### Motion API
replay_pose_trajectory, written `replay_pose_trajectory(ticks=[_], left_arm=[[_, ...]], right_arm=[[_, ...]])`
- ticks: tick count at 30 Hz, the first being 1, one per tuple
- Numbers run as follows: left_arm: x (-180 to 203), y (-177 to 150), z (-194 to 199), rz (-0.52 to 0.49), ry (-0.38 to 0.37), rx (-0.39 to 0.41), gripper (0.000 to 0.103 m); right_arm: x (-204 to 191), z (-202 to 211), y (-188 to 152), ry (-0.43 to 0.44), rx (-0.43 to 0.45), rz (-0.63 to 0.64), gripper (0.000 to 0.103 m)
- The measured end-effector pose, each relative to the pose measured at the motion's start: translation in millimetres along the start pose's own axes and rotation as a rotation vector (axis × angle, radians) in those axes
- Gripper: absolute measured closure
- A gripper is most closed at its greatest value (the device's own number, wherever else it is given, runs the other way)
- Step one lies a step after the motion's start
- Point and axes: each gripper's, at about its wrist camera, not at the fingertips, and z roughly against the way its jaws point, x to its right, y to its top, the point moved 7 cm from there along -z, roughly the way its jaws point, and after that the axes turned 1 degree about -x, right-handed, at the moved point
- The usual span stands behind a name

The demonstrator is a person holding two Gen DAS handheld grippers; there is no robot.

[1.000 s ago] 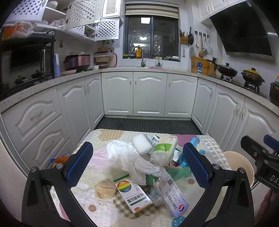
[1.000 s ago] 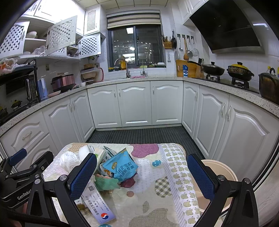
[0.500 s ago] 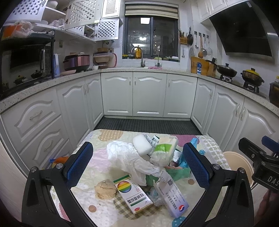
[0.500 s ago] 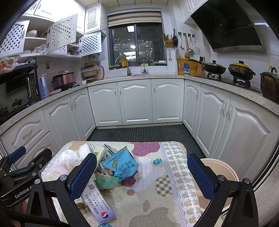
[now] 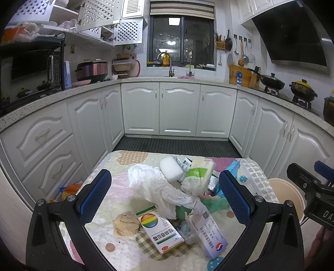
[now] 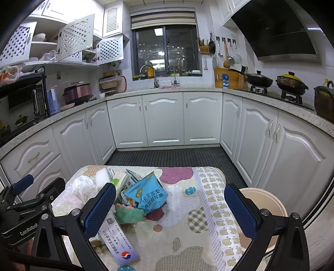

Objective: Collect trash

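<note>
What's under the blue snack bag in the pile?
Under the blue snack bag show a dark red scrap and green cloth; anything deeper is covered.

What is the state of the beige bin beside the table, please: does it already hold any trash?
Cannot tell fully. The beige bin stands upright beside the table; its visible inner wall is bare, but the right gripper hides the bottom.

U-shaped kitchen, viewed from the open near end.

White panelled base cabinets (image 5: 179, 112) are arranged along the left, far and right sides and are topped by a speckled stone counter (image 6: 173, 90). A dark ribbed floor mat (image 5: 177, 146) is laid between them. A dark window (image 6: 166, 50) under a striped blind (image 5: 181, 8) is set in the far wall above a tap (image 5: 170, 64). Lattice-door wall cupboards (image 6: 77, 39) are mounted at upper left, and a black range hood (image 5: 292, 35) at upper right. Ceiling lights are seen reflected in the glass.
</note>
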Motion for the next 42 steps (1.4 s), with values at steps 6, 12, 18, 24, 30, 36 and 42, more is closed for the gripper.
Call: replay_pose_trajectory(ticks=[6,12,18,24,30,36,42], left_arm=[[1.5,0.4,0.7,-0.004,-0.004,0.005,0.001],[1.7,0.1,-0.4,-0.002,0.0,0.003,0.001],[1.5,-2.8,-5.2,0.008,0.005,-0.014,0.001],[-1.6,-4.9,-8.8,0.013,0.012,-0.023,0.001],[-4.6,-10.1,-14.8,0.017,0.018,-0.046,0.001],[-29.5,-13.9,-24.6,0.06,-0.036,-0.116,0.001],[-70.5,-26.8,-42.7,0.07,-0.04,-0.231,0.001]], right_arm=[[0.2,-0.7,-0.3,0.003,-0.007,-0.003,0.0],[-0.3,-2.0,-2.9,0.005,-0.015,0.002,0.0],[-0.7,-3.5,-4.8,0.011,-0.022,0.006,0.0],[-1.1,-7.3,-8.0,0.014,-0.038,0.006,0.0],[-2.4,-11.4,-12.6,0.014,-0.056,0.016,0.0],[-4.6,-21.6,-25.9,0.049,-0.122,0.029,0.0],[-13.1,-43.6,-54.1,0.157,-0.239,0.007,0.0]])
